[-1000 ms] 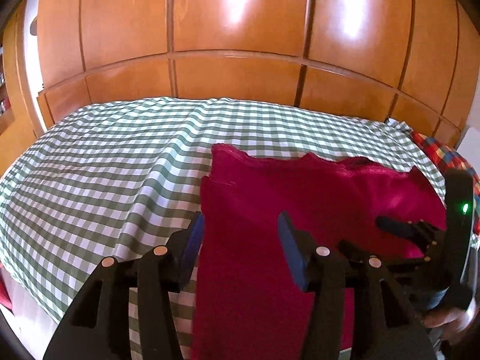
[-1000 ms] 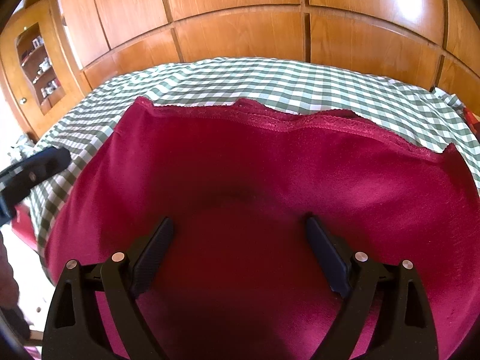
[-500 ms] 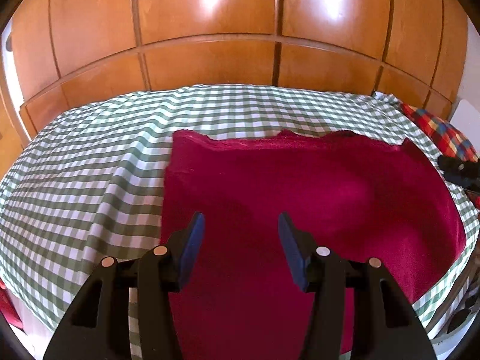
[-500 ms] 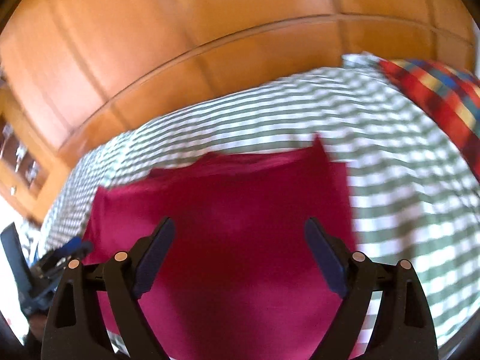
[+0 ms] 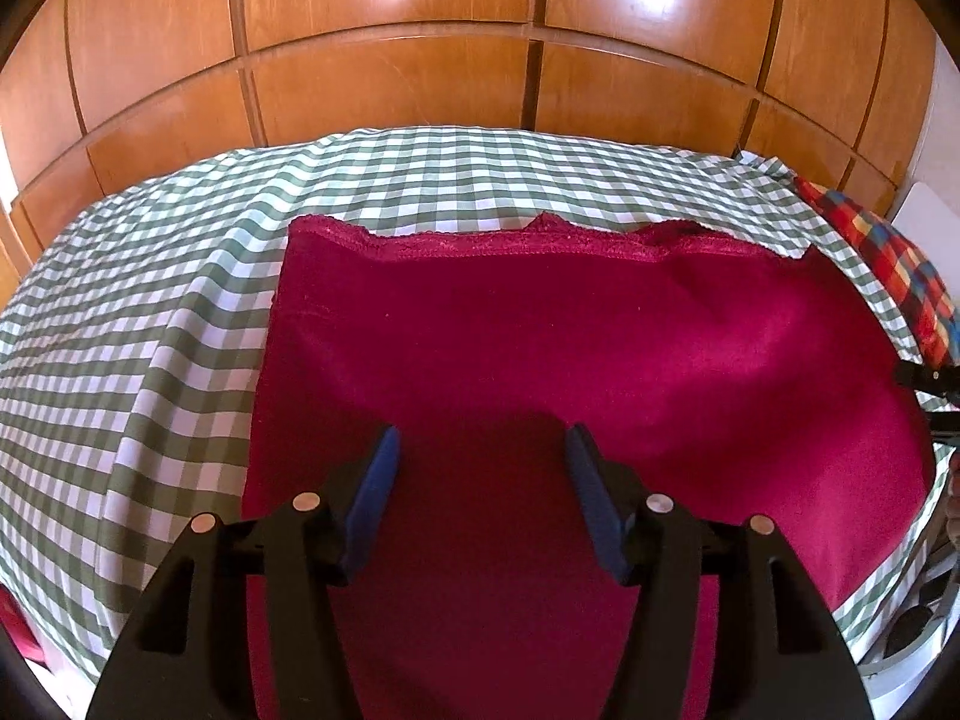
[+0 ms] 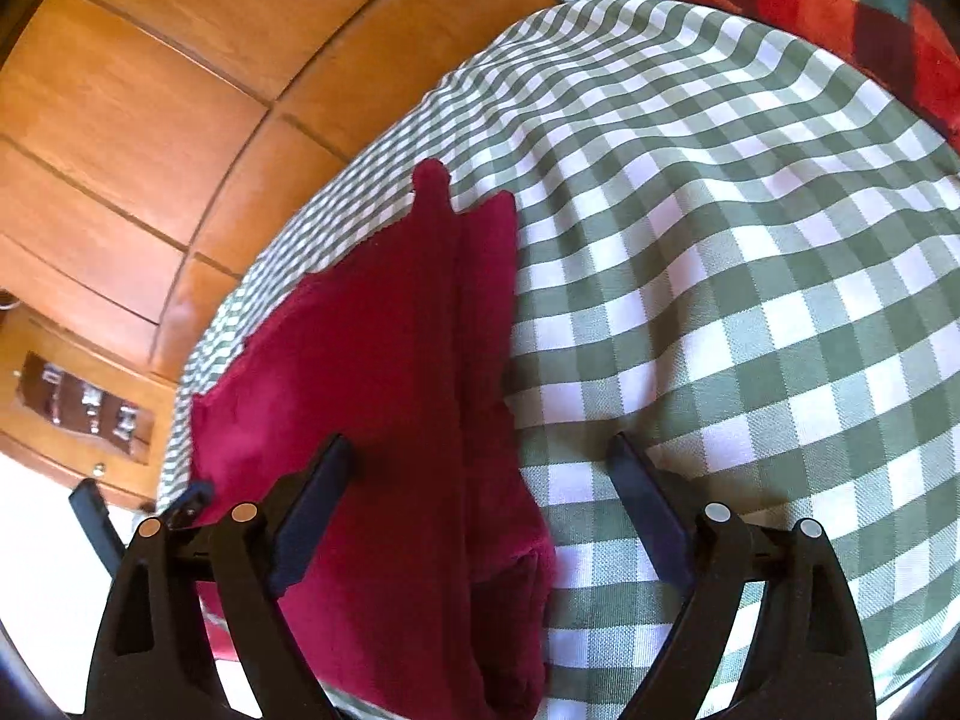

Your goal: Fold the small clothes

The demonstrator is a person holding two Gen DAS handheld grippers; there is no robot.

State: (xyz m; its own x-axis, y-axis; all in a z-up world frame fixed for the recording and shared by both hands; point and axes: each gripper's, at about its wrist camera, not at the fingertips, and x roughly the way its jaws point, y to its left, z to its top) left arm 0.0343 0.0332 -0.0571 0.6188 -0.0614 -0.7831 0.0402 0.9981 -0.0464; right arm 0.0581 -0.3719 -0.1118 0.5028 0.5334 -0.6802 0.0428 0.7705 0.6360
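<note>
Crimson garment (image 5: 540, 360) lay flat on the checked bedspread (image 5: 150, 330), toward its right near side. My left gripper (image 5: 480, 480) and right gripper (image 6: 480, 516) both hovered spread apart, holding nothing.

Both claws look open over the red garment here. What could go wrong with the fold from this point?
1. The dark red fleece garment hangs over the near edge of the green-and-white checked cloth; a tug may slide it off.
2. The right claw straddles the garment's side edge, so closing might catch the checked cloth too.
3. The left claw sits mid-panel, risking bunching.
</note>
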